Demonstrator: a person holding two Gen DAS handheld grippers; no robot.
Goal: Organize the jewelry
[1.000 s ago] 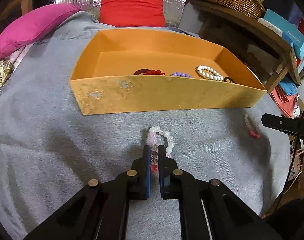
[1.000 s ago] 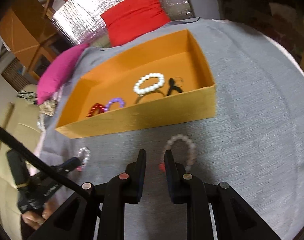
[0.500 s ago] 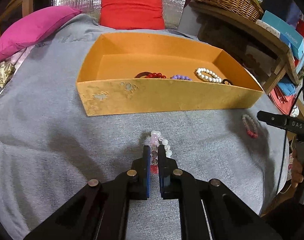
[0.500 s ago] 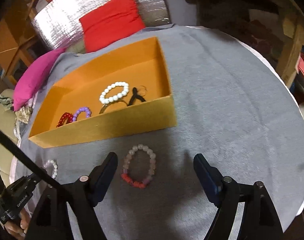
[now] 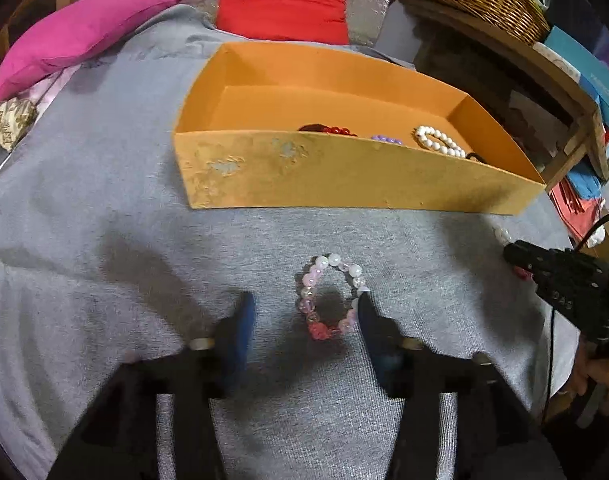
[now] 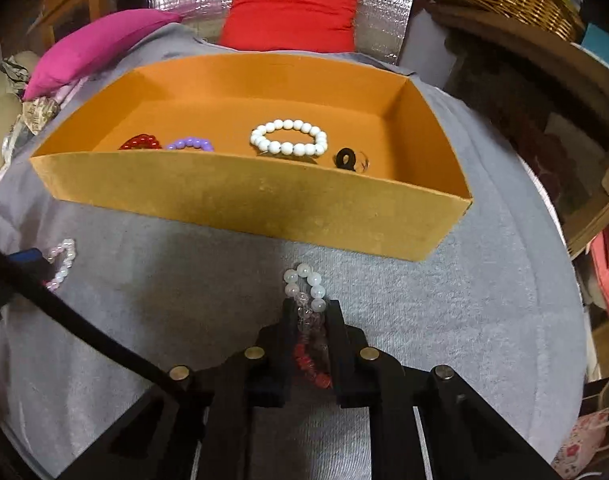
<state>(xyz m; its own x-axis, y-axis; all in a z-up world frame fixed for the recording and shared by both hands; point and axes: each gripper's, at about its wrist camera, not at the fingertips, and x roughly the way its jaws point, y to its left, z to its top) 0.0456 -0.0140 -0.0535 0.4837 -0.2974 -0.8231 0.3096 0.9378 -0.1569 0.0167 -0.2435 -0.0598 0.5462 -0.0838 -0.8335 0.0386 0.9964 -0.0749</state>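
Taking the orange box (image 5: 344, 176) as the landmark, the left gripper (image 5: 304, 316) hovers in front of its near wall with its jaws apart; they have just been opening. A pink-and-white bracelet (image 5: 332, 296) lies flat on the grey cloth (image 5: 104, 240) between them, its right side touching or just beside the right finger. Further right, also in front of the near wall, the right gripper (image 6: 308, 316) has just been closing and is clamped on a second bracelet (image 6: 306, 300), whose white beads poke out toward the box and whose red beads sit back between the fingers.

The risks, as I judge them: the right grip catches only part of a round, slippery string of beads, so a quick lift over the wall could let it slide out. The left finger against the loose bracelet could drag it as it pulls away.

Only the right view shows the box floor plainly: red, purple and white bracelets and a small black piece. Only the left view shows the released bracelet whole.
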